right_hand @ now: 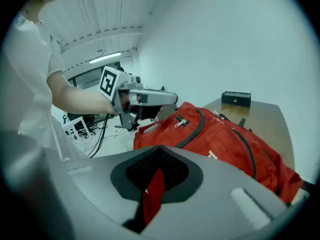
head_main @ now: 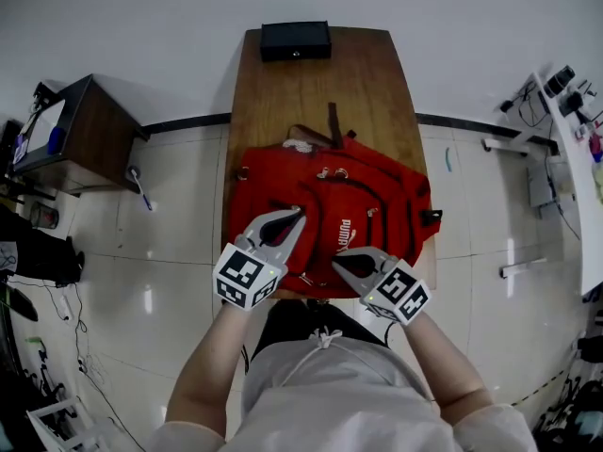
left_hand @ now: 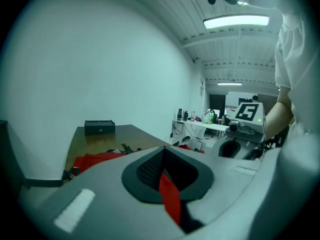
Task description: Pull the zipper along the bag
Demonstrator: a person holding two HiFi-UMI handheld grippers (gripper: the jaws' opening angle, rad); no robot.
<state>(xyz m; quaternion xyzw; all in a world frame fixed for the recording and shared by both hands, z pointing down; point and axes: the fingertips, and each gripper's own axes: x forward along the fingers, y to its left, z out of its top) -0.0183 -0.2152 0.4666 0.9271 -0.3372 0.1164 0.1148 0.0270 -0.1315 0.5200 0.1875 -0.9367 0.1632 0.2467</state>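
Note:
A red backpack lies flat on the wooden table, with dark zipper tracks curving across its front. A silver zipper pull rests near the top of one track. My left gripper is over the bag's near-left part, its jaws closed together. My right gripper is at the bag's near edge, also shut. In each gripper view a strip of red shows in the slit between the closed jaws. I cannot tell whether that is clamped fabric or the bag behind.
A black box stands at the table's far end. A brown cabinet is on the floor to the left, a white desk with gear to the right. The person's torso is close to the table's near edge.

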